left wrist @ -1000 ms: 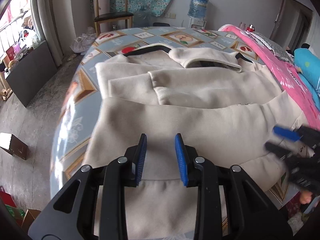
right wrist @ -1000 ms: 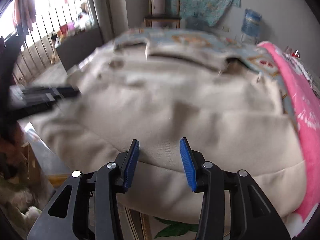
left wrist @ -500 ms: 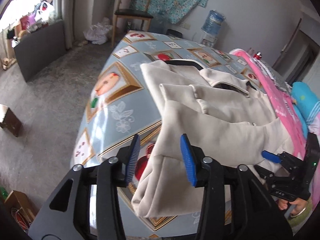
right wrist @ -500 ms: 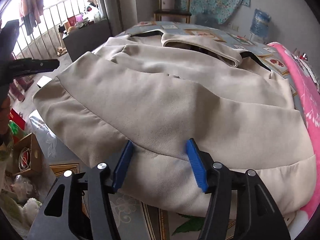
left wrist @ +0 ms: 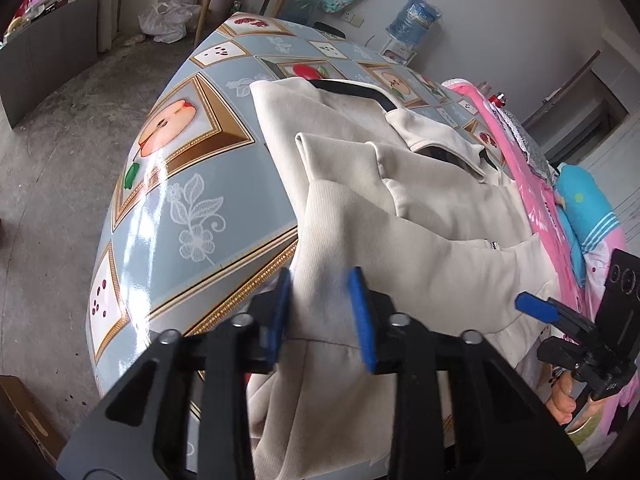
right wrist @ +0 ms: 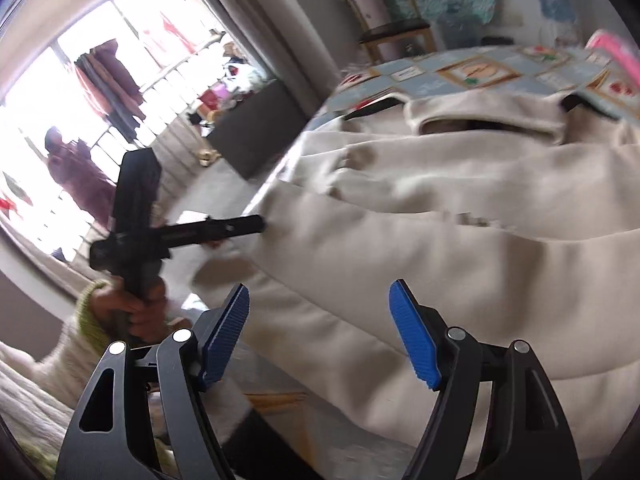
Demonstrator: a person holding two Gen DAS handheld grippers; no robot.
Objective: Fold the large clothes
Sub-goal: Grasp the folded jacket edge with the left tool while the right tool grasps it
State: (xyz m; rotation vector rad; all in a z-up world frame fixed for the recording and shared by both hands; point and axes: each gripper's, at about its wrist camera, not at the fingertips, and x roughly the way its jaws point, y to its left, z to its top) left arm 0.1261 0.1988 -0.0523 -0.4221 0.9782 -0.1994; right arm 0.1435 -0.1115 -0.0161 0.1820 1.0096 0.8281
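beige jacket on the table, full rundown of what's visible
The beige jacket looks like soft fleece-like fabric, with a collar and black trim at the neckline. It lies on the patterned tablecloth, sleeves folded across the body, hem hanging over the near edge. The left gripper straddles a fold at its left side, pads open. The right gripper is open at the hem. A pink blanket borders its right side.

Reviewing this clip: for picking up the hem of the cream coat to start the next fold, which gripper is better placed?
Left, probably. The left gripper already has the cream coat hem between its open pads at the table edge. The right gripper is open too, but sits back from the fabric.
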